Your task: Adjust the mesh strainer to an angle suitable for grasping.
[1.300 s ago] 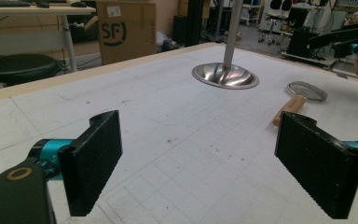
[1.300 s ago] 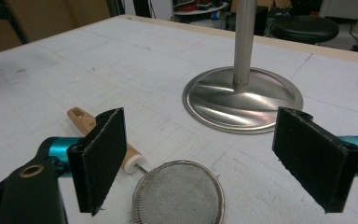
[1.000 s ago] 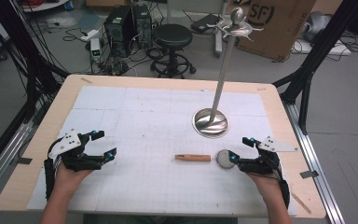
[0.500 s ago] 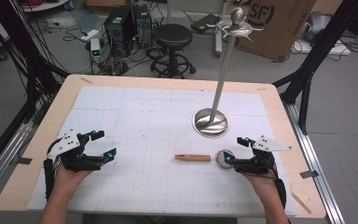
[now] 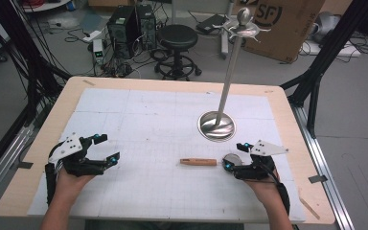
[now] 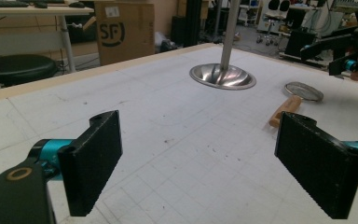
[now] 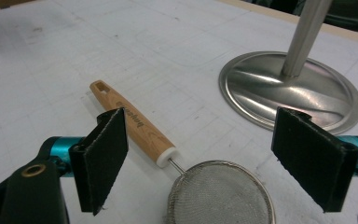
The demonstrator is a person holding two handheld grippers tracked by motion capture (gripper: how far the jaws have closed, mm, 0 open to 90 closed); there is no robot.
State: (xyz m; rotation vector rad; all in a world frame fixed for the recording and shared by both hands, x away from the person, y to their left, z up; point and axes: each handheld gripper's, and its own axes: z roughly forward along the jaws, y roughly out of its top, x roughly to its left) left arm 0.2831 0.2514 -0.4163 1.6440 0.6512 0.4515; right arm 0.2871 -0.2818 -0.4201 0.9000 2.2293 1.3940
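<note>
A small mesh strainer [image 5: 230, 159] with a wooden handle [image 5: 199, 162] lies flat on the white mat, handle pointing left. My right gripper [image 5: 234, 156] is open at the mesh end, one jaw on each side of it. In the right gripper view the mesh bowl [image 7: 221, 196] lies between the jaws of that gripper [image 7: 205, 158], and the handle [image 7: 133, 123] runs off to the upper left. At the table's left, my left gripper [image 5: 109, 147] is open and holds nothing. Its own view [image 6: 200, 163] shows bare mat between the jaws and the strainer [image 6: 303, 91] far off.
A tall metal stand rises from a round base [image 5: 216, 125] just behind the strainer, with hooks at its top [image 5: 243, 28]. The base [image 7: 289, 88] is close beyond the right jaws. The wooden table edge [image 5: 287, 120] frames the mat; a stool [image 5: 177, 36] and a cardboard box [image 5: 282, 24] stand beyond.
My right gripper has moved left, so its open jaws now straddle the strainer's mesh end. The left gripper and the strainer have stayed put.
</note>
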